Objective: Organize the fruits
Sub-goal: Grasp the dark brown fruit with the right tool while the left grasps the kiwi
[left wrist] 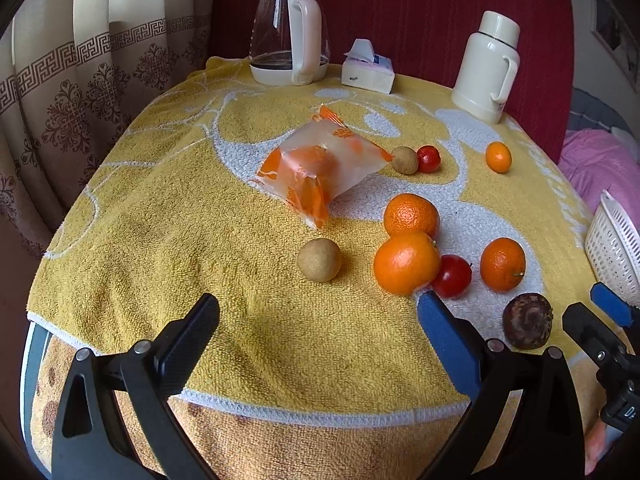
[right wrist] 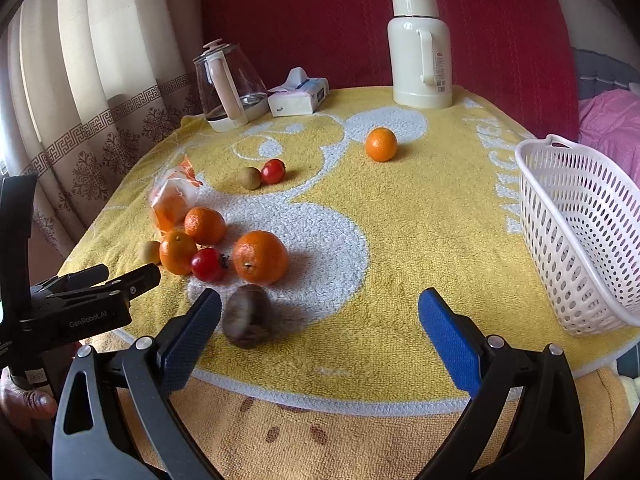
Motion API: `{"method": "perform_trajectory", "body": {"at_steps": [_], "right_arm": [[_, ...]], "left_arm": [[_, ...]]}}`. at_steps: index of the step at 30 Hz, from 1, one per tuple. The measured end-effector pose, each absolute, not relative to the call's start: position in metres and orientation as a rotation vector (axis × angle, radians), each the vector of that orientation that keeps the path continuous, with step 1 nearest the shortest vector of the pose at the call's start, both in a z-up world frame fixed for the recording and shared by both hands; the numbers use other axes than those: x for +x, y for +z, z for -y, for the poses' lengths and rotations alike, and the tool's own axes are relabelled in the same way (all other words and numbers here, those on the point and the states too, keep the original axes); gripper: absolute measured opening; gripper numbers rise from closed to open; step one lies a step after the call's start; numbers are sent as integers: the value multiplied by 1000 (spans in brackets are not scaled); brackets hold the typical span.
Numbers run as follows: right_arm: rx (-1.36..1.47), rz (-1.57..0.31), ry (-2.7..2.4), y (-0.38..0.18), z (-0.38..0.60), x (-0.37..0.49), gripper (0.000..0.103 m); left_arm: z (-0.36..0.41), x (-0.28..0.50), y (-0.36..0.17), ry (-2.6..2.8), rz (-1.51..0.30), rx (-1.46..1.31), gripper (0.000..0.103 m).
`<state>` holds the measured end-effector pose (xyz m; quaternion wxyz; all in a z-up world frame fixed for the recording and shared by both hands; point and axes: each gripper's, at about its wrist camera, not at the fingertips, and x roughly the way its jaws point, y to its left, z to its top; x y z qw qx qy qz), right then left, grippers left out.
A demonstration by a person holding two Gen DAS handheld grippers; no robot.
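Fruit scattered over a yellow towel (left wrist: 168, 240) spread on the bench. Left gripper (left wrist: 318, 308) spread wide, nothing between its fingers, hovering low over the near edge of the towel; a tan round fruit (left wrist: 319, 260) just ahead of it. Right gripper (right wrist: 320, 304) likewise wide apart and empty, with a dark brown wrinkled fruit (right wrist: 248, 316) lying blurred on the towel just beside the left finger — contact not clear. Just beyond that fruit, a tight cluster: a large orange (right wrist: 260, 257), a red fruit (right wrist: 208, 264) touching a second orange (right wrist: 177, 252), a third orange (right wrist: 205, 225) behind, close against it. Farther back, a small brown fruit (right wrist: 251, 178) pressed against another red fruit (right wrist: 273, 171), and a lone orange (right wrist: 381, 144) well apart toward the far side. Left of the cluster, a clear plastic bag with orange print (left wrist: 320, 164), an orange showing inside. At the right edge of the bench, a white perforated basket (right wrist: 560, 184), tilted toward the fruit, none visible inside. Along the far edge — a glass kettle (left wrist: 288, 36), a tissue pack (left wrist: 368, 72) and a cream thermos (right wrist: 420, 48) standing upright, red fabric behind them, patterned curtain (left wrist: 80, 92) at left.
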<state>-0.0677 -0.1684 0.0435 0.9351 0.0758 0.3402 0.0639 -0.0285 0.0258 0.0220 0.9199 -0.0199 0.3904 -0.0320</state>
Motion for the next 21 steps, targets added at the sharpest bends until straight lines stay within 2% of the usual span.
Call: {"method": "perform_trajectory", "body": {"at_steps": [1,3,9,15,21], "right_arm": [[150,-694,142,44,166,-69,96],[139,-706,165,44,160,-69,82],[108,-762,214,39,145,-60,59],[66,-814,226,31,133,-48,49],[46,-831,231,28,128,-43,49]], "left_arm": [[-28,-30,23,-64,-798,-45,98],[-32,-31,26,-63,-790,-48,98],[-41,-31,30,-57,-771,-61,98],[-46,-20,28,-65,-780,-69,98],[-46,-5,22,-89,-809,-71,80]]}}
